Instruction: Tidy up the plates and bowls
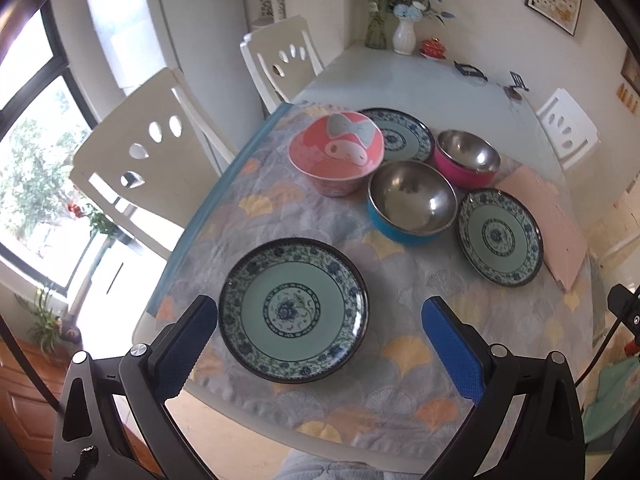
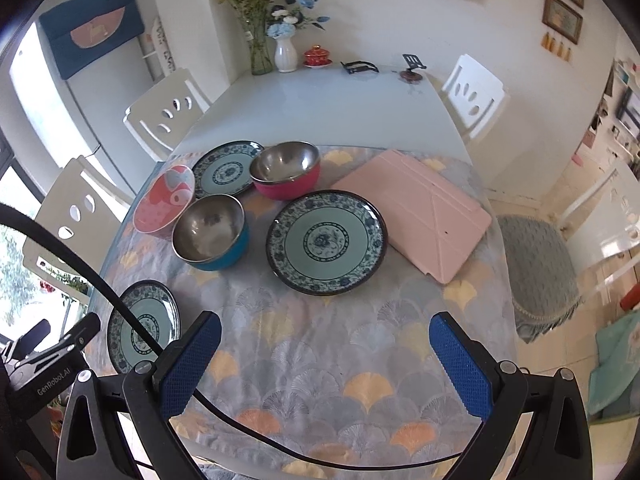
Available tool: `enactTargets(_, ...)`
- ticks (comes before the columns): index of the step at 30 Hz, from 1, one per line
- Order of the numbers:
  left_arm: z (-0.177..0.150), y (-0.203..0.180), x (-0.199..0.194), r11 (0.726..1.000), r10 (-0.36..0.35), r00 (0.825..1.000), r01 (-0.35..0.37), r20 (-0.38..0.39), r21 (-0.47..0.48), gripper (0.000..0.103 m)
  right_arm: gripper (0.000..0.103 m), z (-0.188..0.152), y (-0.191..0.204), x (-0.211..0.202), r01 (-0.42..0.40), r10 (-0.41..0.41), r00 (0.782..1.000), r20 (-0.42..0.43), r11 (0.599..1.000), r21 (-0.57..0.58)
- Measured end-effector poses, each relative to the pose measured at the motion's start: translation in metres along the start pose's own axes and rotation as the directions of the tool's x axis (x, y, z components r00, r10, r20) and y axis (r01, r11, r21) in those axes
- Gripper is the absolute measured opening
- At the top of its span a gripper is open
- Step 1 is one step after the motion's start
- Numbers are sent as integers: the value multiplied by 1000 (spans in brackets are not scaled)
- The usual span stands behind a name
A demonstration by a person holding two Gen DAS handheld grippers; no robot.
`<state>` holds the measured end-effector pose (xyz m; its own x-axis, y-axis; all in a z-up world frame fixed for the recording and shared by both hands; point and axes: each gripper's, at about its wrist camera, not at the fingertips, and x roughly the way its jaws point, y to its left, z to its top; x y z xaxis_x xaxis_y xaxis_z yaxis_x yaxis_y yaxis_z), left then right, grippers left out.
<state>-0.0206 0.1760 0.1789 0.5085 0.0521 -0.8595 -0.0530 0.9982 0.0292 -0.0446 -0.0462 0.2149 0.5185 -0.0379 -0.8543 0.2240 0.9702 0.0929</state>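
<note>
Both hand-held grippers released, L (image 1: 320, 336) w/ nearest plate (image 1: 293, 310) btwn its fingers, R (image 2: 325, 360) over bare cloth (image 2: 320, 352); 2nd plate (image 2: 327, 242) ahead of R, then blue bowl (image 2: 211, 232), pink bowl (image 2: 287, 175) beyond.

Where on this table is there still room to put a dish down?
The near cloth in front of the right-hand plate is bare, as is the far tabletop before the vases. It is crowded around the blue bowl, red bowl and pink bowl.
</note>
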Motion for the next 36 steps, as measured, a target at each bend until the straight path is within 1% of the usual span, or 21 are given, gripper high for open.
enactTargets(3,0,-1,0,1000,-7,1000,7,0,4,102,103,1,0,1,4,-4,1000,-3,1000,5)
enactTargets(9,0,6,3,1000,-18,1000,18,-12,-22,102,103,0,5,6,3,-3,1000,-13,1000,-6)
enactTargets(12,-1,13,2,997,-57,998,56,-13,-50,102,103,1,11,9,2,-2,1000,-14,1000,-15)
enactTargets(14,0,17,0,996,-63,998,63,-1,-65,102,103,2,14,10,-3,3,1000,-13,1000,-20)
enactTargets(21,2,24,1,998,-31,1000,31,1,-60,102,103,7,21,15,-12,12,1000,-19,1000,-18)
enactTargets(28,3,33,1,998,13,1000,-12,6,-54,101,103,7,24,19,-39,39,999,-22,999,-5)
enactTargets(36,1,50,14,997,53,998,-54,-24,-52,101,103,6,31,33,-67,67,997,-49,998,-3)
